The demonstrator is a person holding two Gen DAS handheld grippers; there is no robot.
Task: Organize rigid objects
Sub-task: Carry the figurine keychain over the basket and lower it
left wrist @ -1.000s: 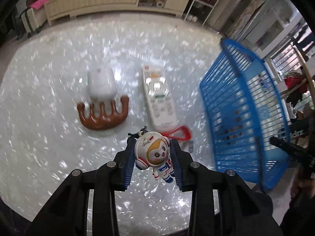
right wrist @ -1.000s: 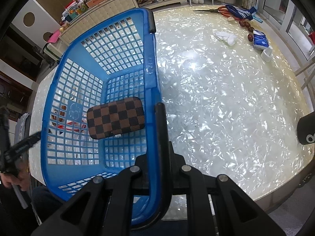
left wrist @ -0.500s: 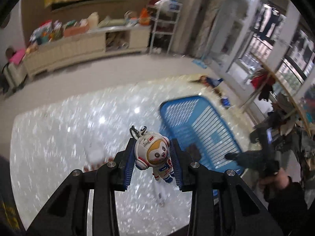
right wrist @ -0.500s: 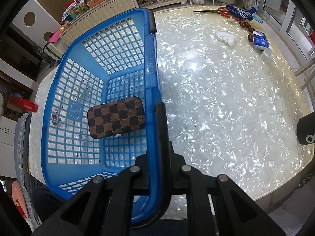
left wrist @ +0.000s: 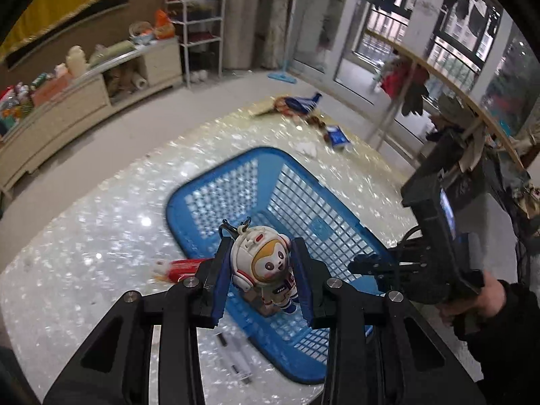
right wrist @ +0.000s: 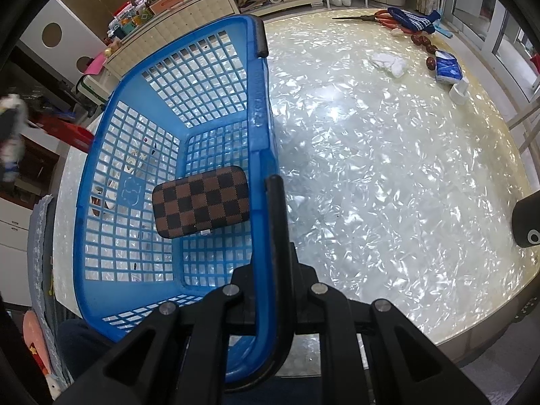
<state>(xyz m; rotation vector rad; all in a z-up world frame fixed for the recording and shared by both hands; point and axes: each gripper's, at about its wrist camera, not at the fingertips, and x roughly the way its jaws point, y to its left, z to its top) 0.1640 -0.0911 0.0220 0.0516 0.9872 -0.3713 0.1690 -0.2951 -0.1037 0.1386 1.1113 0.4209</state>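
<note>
**Astronaut toy hanging over basket**

The left gripper (left wrist: 261, 275) is clenching an astronaut toy (left wrist: 261, 266) between its blue pads, above the blue basket (left wrist: 236, 192) on the pearly table (right wrist: 388, 168); the right gripper (right wrist: 275, 270) is gripping the basket's rim; a checkered case (right wrist: 200, 211) is lying inside the basket.

Red item (left wrist: 180, 267) behind left finger, blurred

Left gripper (left wrist: 261, 271) angled downward, blue pads (left wrist: 221, 278) clamped on a figurine (left wrist: 261, 266) held in the air; right gripper (right wrist: 273, 307) angled downward too, closed tight on a basket rim (right wrist: 266, 270), gripped at the rear by a dark-sleeved hand (left wrist: 486, 297).
</note>
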